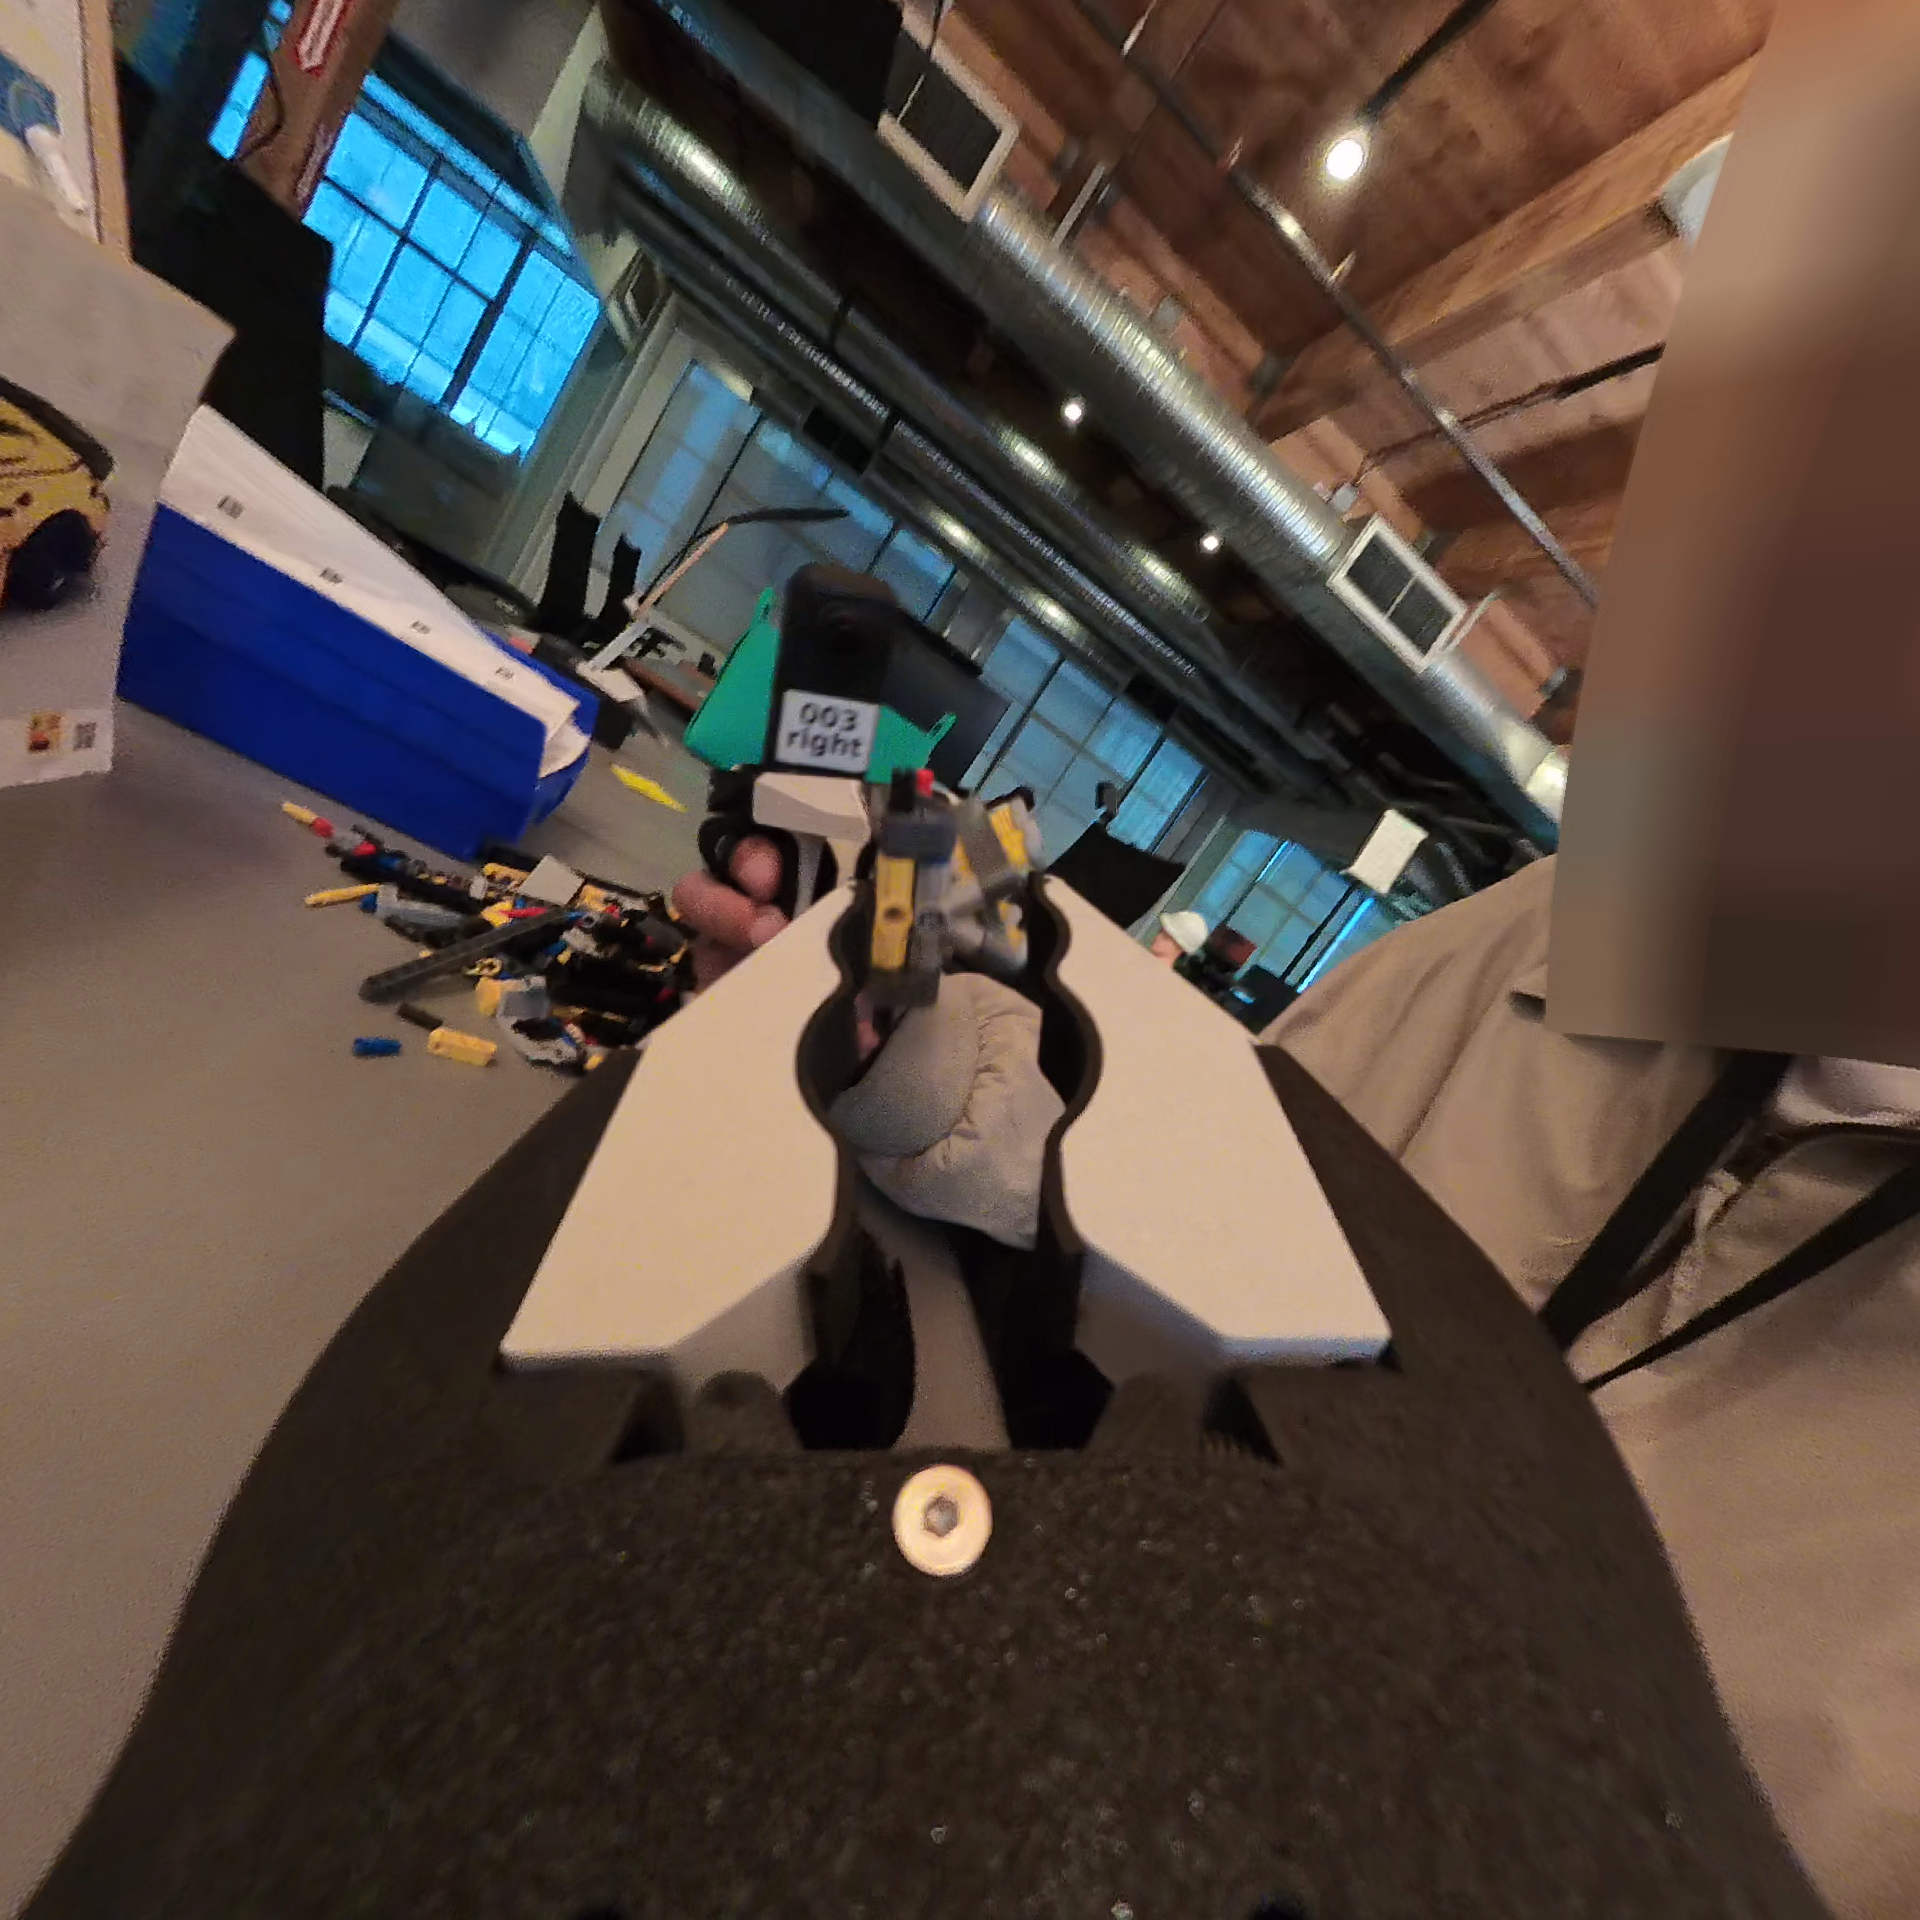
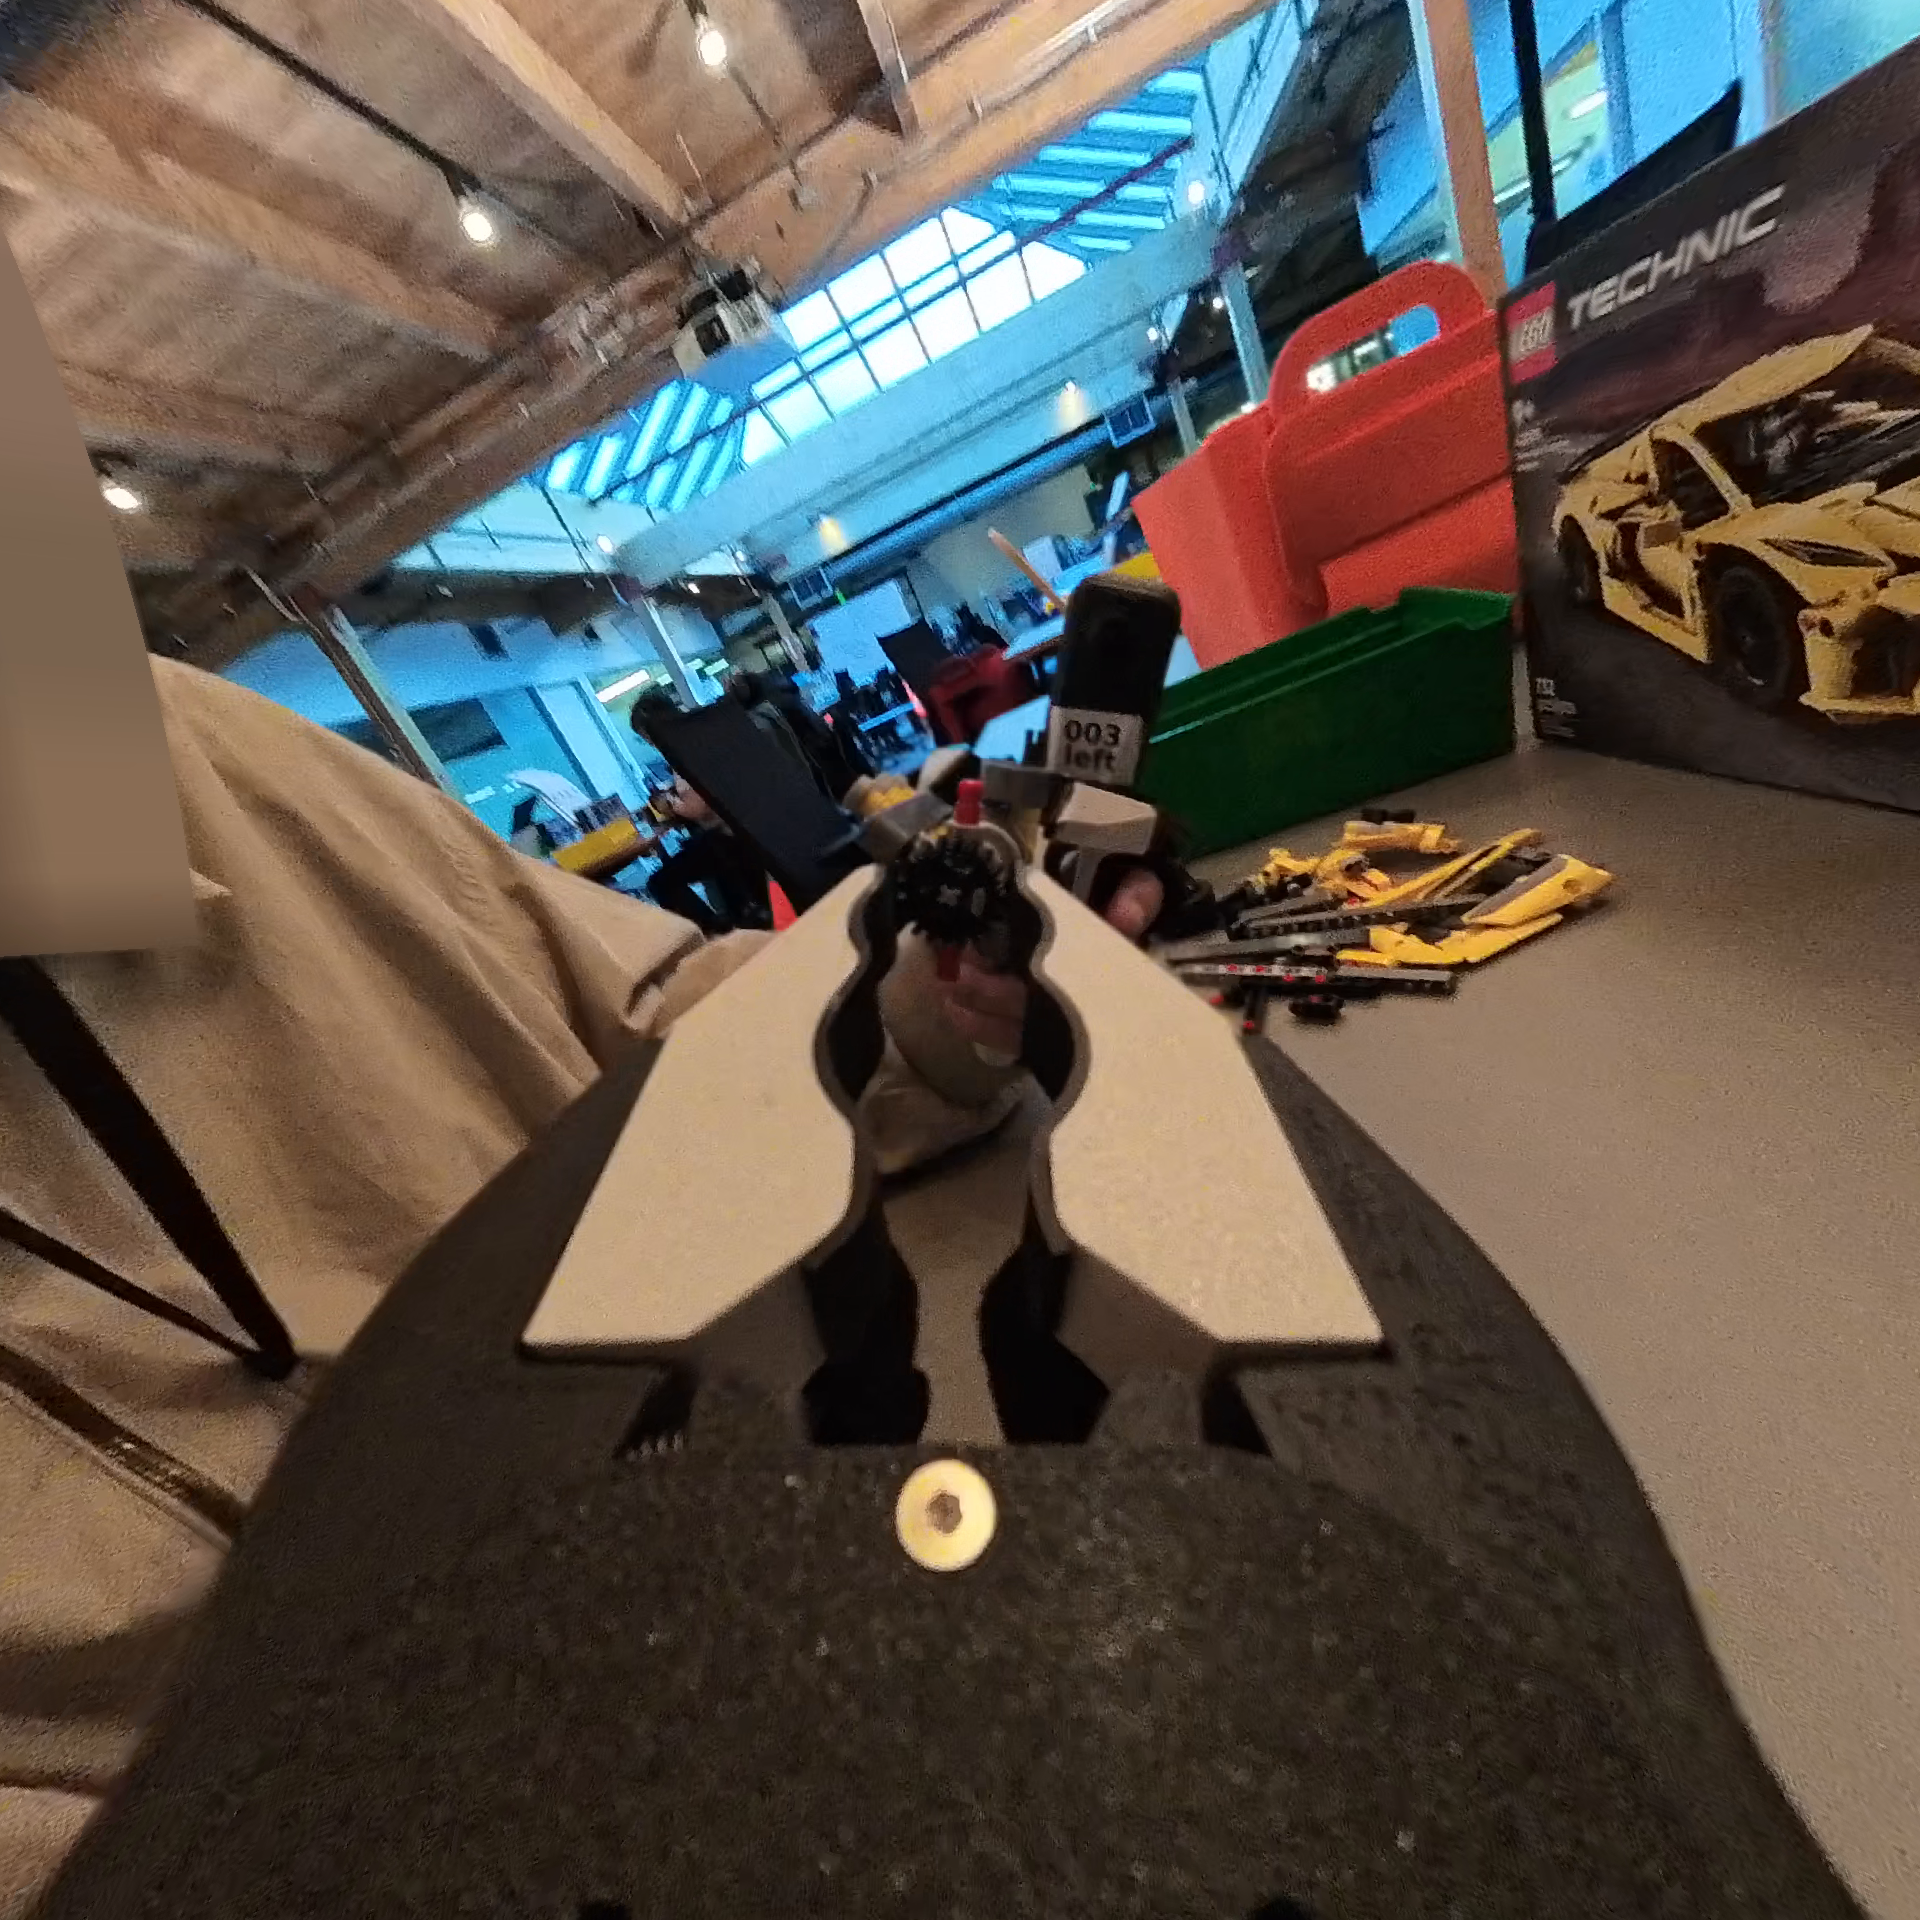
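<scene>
Both grippers are raised above the grey table and face each other closely. My left gripper [image 1: 940, 909] is shut on a small yellow and grey brick assembly [image 1: 904, 914] with a red pin on top. My right gripper [image 2: 951, 899] is shut on a black gear [image 2: 940, 888] on a red axle. In the left wrist view the right gripper [image 1: 831, 805] sits just behind the assembly, a hand on its handle. In the right wrist view the left gripper [image 2: 1049, 821] sits just behind the gear, and the assembly [image 2: 899, 816] shows beside it. Whether the gear touches the assembly is hidden.
A pile of loose black, yellow and grey bricks [image 1: 530, 935] lies on the table [image 1: 208, 1143] beside a blue box [image 1: 332, 665]. Yellow panels and black beams [image 2: 1392, 914] lie before a green tray [image 2: 1330, 717], a red container [image 2: 1361, 488] and a set box [image 2: 1725, 499]. A person's beige jacket [image 2: 364, 935] is close. The tips of one gripper are about 6 cm away from the tips of the other.
</scene>
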`<state>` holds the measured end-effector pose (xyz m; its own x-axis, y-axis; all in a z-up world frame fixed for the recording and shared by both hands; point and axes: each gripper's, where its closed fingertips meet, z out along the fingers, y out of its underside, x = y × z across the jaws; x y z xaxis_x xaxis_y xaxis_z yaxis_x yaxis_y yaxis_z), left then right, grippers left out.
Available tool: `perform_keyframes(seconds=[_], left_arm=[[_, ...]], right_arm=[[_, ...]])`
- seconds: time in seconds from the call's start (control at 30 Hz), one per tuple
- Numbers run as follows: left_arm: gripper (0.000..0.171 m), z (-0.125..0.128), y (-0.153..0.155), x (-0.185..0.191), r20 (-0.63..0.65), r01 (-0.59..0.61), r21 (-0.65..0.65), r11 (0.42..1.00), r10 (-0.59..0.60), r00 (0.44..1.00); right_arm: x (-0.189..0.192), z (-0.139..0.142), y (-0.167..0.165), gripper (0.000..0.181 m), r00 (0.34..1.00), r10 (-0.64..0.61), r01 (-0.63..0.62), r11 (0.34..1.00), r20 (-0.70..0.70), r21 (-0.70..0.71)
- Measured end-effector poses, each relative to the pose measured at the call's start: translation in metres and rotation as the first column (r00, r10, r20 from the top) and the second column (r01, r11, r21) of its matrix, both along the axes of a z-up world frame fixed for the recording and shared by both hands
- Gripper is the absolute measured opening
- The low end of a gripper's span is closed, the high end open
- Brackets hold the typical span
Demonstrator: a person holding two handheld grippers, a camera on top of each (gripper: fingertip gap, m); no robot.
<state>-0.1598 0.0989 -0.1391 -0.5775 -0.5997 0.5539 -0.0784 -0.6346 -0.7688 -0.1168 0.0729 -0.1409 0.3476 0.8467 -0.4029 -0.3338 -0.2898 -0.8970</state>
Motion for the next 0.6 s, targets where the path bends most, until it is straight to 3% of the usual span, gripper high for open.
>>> perform_keyframes(seconds=[0.07,0.33,0.6], left_arm=[[0.029,-0.003,0.005,0.001,-0.006,-0.040,0.025,0.999,0.040,0.999],[0.032,-0.007,-0.013,0.011,-0.036,-0.002,0.045,0.999,0.004,0.999],[0.032,-0.012,-0.009,0.011,-0.060,-0.018,0.050,0.999,0.021,0.998]], right_arm=[[0.009,0.007,-0.001,0.019,0.998,0.008,-0.008,1.000,-0.067,-0.009],[-0.006,-0.007,0.004,0.020,1.000,0.007,-0.006,1.000,0.010,-0.024],[-0.002,-0.006,0.009,0.019,0.999,-0.018,0.017,0.999,-0.034,-0.038]])
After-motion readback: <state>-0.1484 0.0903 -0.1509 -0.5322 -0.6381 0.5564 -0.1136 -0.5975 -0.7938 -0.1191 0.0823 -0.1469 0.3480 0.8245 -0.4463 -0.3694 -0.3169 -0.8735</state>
